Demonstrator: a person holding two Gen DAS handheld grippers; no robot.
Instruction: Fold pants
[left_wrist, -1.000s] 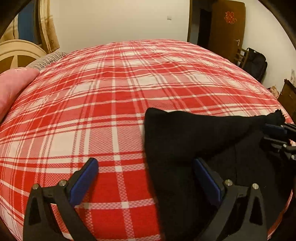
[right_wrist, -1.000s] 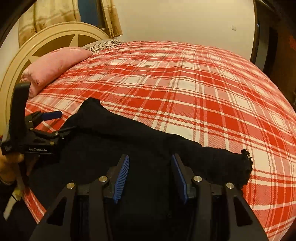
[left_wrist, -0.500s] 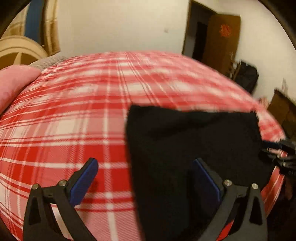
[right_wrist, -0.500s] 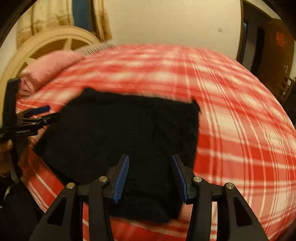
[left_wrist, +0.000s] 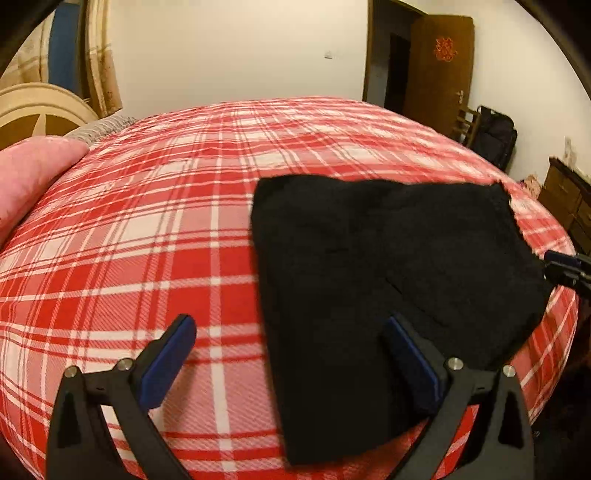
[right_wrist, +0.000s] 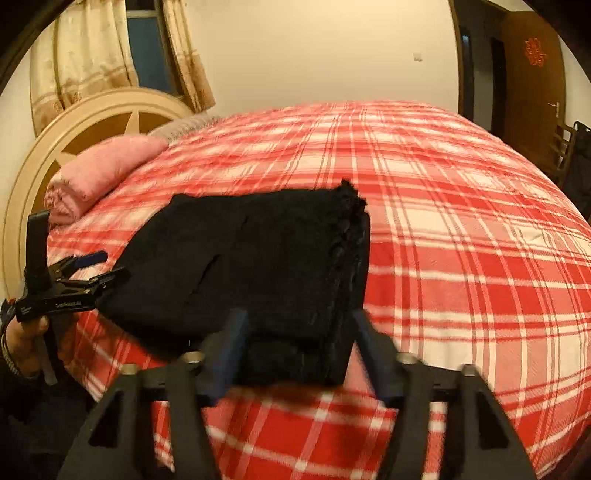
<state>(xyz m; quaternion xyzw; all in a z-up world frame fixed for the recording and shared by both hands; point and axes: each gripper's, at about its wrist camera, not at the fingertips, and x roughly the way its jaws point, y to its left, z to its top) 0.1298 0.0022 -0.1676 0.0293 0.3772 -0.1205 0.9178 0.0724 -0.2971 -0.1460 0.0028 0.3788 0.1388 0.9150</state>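
Your right hand-held gripper (right_wrist: 299, 347): jaws spread, empty, the folded black knit pants (right_wrist: 258, 266) just ahead. Left hand-held gripper (left_wrist: 291, 362) wide open, empty, bundle's edge between its fingers. Stack rests near the red plaid bed (right_wrist: 461, 240) edge, seemingly released to settle.

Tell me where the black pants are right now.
The black pants lie folded on the red plaid bed near its front edge, between the left gripper and right gripper, below the pink pillow.
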